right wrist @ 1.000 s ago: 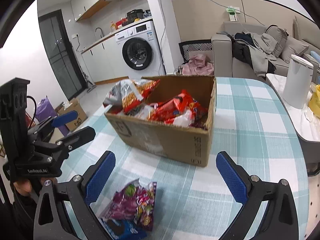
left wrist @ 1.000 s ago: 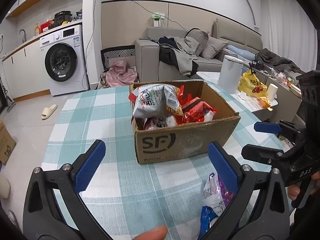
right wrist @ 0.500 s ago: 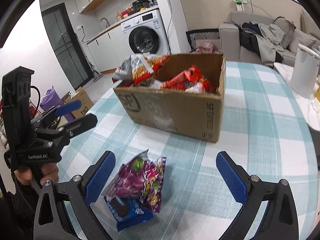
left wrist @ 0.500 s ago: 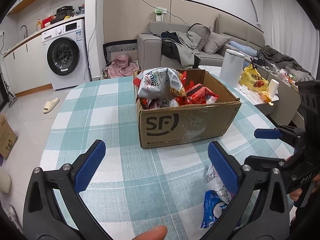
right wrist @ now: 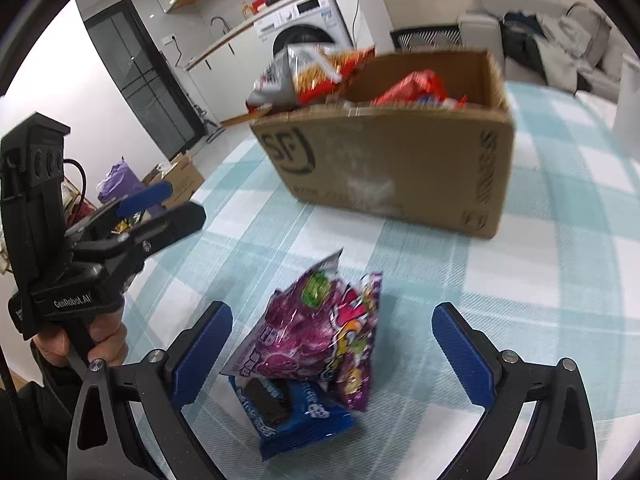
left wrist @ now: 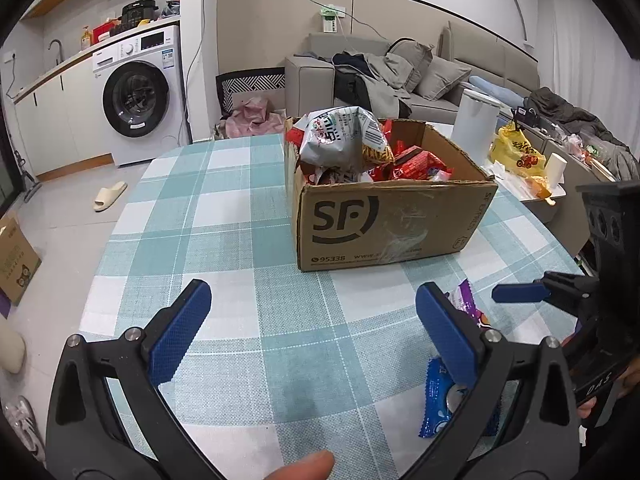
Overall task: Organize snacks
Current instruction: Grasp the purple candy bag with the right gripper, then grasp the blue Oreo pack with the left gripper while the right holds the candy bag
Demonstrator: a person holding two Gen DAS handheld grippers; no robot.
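A cardboard box [left wrist: 384, 220] full of snack bags stands on the checked tablecloth [left wrist: 224, 232]; it also shows in the right wrist view [right wrist: 400, 160]. Purple candy bags [right wrist: 320, 328] lie on a blue cookie pack [right wrist: 296, 412] in front of the box. My right gripper [right wrist: 332, 352] is open, low over these packs, its fingers either side of them. My left gripper [left wrist: 312, 332] is open and empty over bare cloth; the blue pack [left wrist: 440, 400] and a purple bag [left wrist: 466, 304] sit behind its right finger [left wrist: 444, 332].
A washing machine [left wrist: 140, 96] and a sofa [left wrist: 400, 76] stand beyond the table. A white kettle [left wrist: 476, 120] and a yellow bag [left wrist: 516, 152] are on a side table at right. Each gripper shows in the other's view, left [right wrist: 160, 208] and right [left wrist: 520, 292].
Both grippers have pulled back from the box. The right gripper has dropped lower and closer over the purple and blue packs. Both stay open.
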